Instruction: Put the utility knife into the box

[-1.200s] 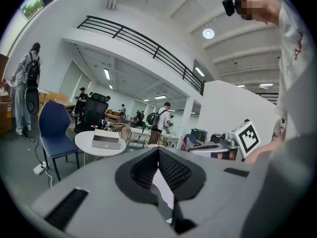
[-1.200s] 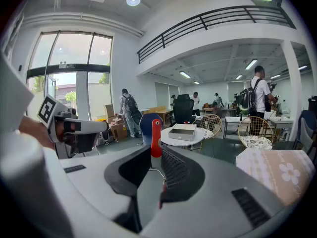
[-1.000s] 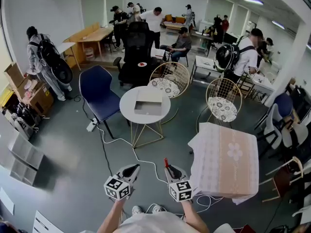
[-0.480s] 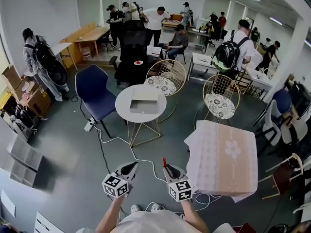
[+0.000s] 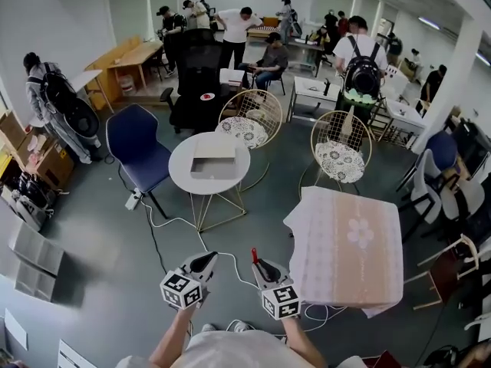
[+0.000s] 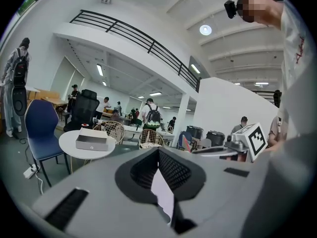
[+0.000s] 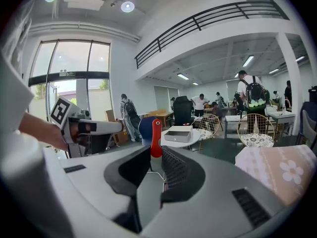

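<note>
The red utility knife (image 5: 254,256) sticks up out of my right gripper (image 5: 259,267), which is shut on it. In the right gripper view the knife's red end (image 7: 156,135) shows past the right gripper's tips (image 7: 156,151). The open grey box (image 5: 213,162) sits on a round white table (image 5: 186,179) some way ahead across the floor. The same box (image 7: 178,133) appears straight ahead of the knife. My left gripper (image 5: 201,265) is held beside the right one, shut and holding nothing. The left gripper view has the left gripper's tips (image 6: 158,153) together and the box (image 6: 91,141) far off at the left.
A blue chair (image 5: 138,148) stands left of the round table and two wire chairs (image 5: 245,121) (image 5: 340,156) behind it. A table under a pink cloth (image 5: 349,244) is close on my right. A white cable (image 5: 180,222) runs across the grey floor. Several people stand at the back.
The round table, the box and the cloth-covered table have slid a little left in the head view. Both grippers keep their pose low in the picture, the knife still held.
</note>
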Motion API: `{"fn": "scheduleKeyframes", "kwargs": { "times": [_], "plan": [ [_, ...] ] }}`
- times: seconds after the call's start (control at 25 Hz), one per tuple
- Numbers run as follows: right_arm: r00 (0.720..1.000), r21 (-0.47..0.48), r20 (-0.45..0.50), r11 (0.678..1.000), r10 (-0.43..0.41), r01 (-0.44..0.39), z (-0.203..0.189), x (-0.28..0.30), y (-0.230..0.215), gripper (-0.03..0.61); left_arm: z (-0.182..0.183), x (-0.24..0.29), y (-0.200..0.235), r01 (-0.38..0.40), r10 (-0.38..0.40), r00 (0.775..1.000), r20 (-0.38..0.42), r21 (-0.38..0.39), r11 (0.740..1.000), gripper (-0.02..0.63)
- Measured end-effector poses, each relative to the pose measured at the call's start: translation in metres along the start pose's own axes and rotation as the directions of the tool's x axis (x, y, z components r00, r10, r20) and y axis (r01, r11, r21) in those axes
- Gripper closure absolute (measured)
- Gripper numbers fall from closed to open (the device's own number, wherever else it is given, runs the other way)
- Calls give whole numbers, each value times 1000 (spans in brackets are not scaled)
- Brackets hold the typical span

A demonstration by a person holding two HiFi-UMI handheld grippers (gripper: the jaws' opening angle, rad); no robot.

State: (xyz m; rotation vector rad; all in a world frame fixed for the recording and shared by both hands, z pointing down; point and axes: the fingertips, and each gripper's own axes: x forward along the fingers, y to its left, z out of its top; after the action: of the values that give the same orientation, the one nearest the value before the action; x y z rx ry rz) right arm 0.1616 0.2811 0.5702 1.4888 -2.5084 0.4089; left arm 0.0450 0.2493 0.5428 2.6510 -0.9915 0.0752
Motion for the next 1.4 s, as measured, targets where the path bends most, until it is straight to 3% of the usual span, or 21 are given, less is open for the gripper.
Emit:
{"fn": "scheduleKeyframes", "kwargs": {
  "times": [0.6, 1.4],
  "plan": [
    [999, 33, -8, 999, -43, 43, -9, 14, -37, 499, -5, 44, 11, 47, -47, 999, -27, -1, 999, 603],
    [997, -18, -74, 1000, -8, 7, 30, 155, -47, 499, 24, 84, 139, 28, -29, 1000, -7, -56, 998, 603]
  ]
}}
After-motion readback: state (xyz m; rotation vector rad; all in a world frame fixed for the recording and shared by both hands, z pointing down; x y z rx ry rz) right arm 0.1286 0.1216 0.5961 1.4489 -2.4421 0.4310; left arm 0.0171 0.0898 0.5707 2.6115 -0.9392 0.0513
